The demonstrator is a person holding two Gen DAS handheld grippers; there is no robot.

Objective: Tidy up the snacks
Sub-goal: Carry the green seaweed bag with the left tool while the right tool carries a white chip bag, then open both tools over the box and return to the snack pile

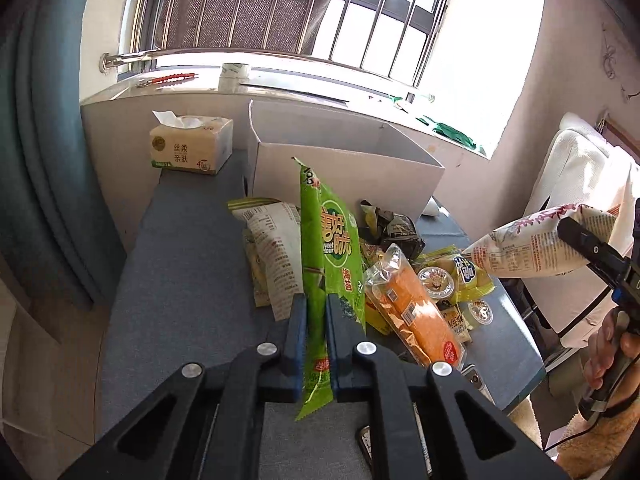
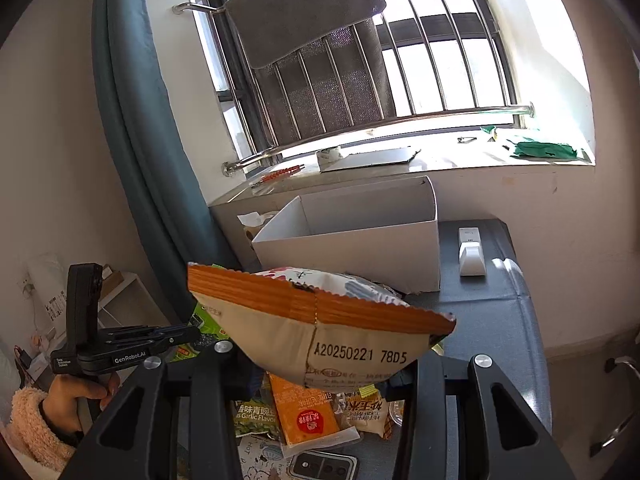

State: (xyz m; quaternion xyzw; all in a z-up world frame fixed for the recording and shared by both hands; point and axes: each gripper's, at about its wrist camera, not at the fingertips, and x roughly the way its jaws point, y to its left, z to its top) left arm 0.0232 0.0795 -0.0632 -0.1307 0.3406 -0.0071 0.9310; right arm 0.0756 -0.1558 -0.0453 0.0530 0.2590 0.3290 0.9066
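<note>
Here, each hand-held gripper has a snack bag clamped and lifted above the pile.

The green seaweed snack bag (image 1: 328, 240) stands nearly upright between the blue pads of the left gripper (image 1: 317, 336), which pinch its lower part tight. The cream chip bag with an orange sealed edge (image 2: 320, 320) is gripped in the right gripper (image 2: 324, 376), held clear of the table with its date code facing the camera. Below both lies the snack pile (image 1: 400, 280) on the grey-blue table (image 1: 180, 280): an orange packet (image 1: 420, 316), jelly cups (image 1: 436, 282), yellow and dark wrappers. Just behind the pile stands an open white cardboard box (image 1: 344, 172), with a tissue pack (image 1: 192, 146) to its left, under the barred window (image 1: 280, 12).
</note>
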